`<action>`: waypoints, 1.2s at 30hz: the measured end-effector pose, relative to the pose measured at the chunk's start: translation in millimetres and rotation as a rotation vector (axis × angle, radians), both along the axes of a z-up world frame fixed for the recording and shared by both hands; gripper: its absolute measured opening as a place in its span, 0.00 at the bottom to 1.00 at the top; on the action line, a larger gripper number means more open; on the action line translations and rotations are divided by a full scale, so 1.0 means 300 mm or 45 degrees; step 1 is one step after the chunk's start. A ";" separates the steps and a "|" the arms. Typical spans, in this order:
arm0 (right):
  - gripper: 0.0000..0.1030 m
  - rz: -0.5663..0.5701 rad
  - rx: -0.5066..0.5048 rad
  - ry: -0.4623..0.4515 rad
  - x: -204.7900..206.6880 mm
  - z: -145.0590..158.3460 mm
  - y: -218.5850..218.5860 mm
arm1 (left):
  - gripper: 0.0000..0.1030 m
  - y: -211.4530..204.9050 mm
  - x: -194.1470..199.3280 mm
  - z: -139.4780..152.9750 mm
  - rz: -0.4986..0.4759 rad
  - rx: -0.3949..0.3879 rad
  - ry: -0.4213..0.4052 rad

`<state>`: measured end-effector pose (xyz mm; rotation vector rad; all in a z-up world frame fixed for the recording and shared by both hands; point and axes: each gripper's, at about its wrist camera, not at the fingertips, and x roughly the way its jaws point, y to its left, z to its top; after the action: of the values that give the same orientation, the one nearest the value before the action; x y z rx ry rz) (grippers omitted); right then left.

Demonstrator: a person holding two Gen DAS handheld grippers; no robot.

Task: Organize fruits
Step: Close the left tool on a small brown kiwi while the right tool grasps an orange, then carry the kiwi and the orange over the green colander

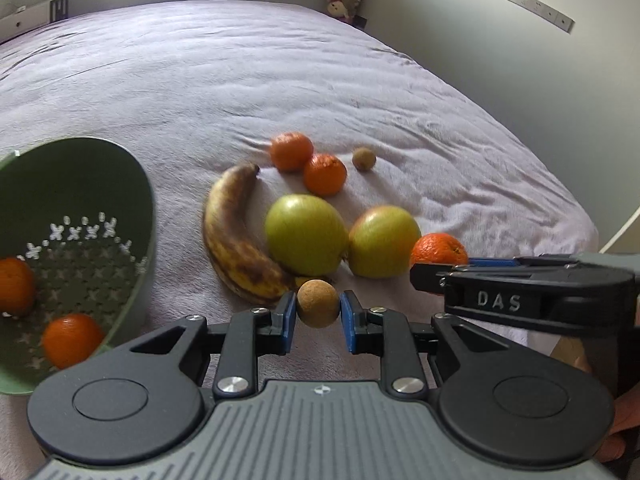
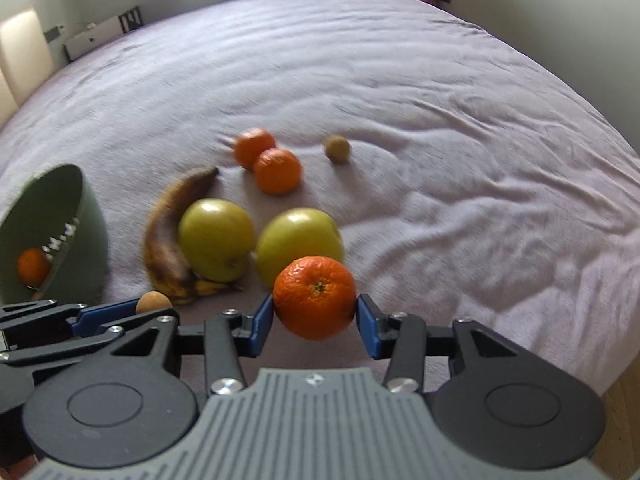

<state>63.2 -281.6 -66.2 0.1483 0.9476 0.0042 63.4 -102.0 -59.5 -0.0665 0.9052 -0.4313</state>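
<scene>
Lavender bedspread fills the scene, fruit scattered mid-bed! Left tongs are clamped on a small tan round fruit, near the banana. Right tongs grip a mandarin just in front of two green apples. Far left, the green colander holds two mandarins.

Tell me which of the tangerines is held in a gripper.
The near tangerine, between the right gripper's fingers. Two lie farther back beside the banana; two more sit in the green bowl.
</scene>
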 end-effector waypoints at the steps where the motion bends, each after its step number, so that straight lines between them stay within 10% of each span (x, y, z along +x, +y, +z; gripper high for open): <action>1: 0.41 0.010 0.000 -0.012 -0.002 0.010 0.010 | 0.26 0.006 -0.001 0.014 0.005 -0.008 -0.001; 36: 0.41 0.716 -0.106 -0.278 -0.033 0.209 0.554 | 0.25 0.461 -0.008 0.189 0.361 0.043 0.058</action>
<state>53.4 -115.5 -3.5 -0.1958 0.7443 0.4898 60.9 36.2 -2.7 -0.1721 0.9315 -0.1510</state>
